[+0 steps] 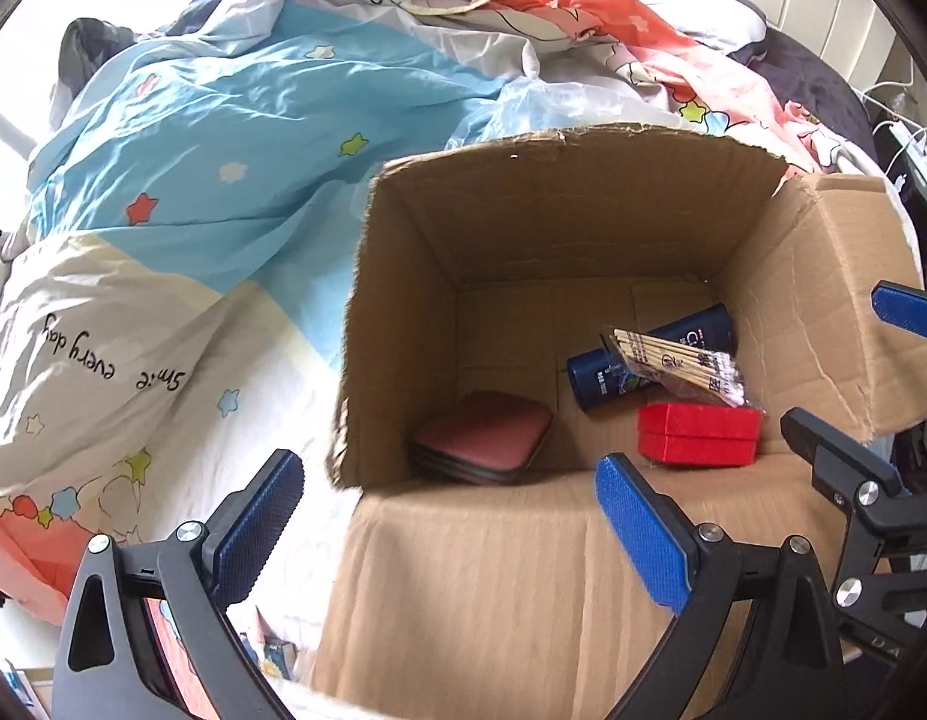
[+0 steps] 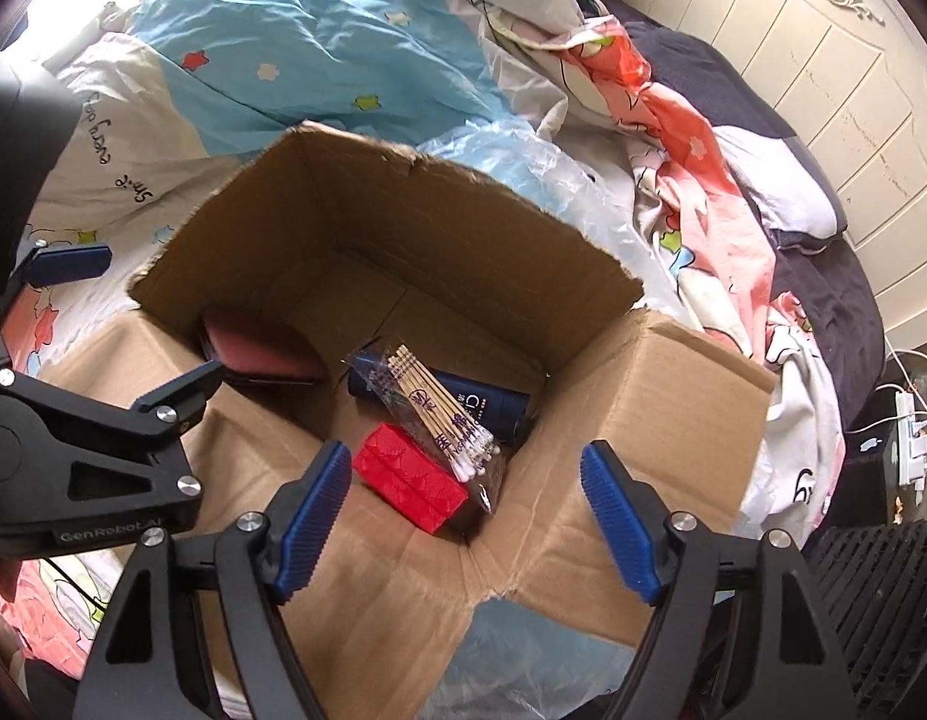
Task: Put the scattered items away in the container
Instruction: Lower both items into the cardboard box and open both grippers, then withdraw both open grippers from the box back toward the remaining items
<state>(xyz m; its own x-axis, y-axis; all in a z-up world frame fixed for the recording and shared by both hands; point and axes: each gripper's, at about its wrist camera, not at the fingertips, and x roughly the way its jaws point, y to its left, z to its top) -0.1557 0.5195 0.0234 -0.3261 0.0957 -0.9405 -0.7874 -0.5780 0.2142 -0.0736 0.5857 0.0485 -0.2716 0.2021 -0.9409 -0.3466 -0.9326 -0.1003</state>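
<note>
Four items in cardboard box: red box, cotton swabs, blue bottle, maroon case. Left gripper and right gripper fingers spread, empty.

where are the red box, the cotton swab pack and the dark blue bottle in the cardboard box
red box (image 2: 410,483), right wrist view, on its textured top face
cotton swab pack (image 2: 434,405), right wrist view, on the bundled wooden sticks
dark blue bottle (image 1: 604,373), left wrist view, on its body near the lower end
</note>
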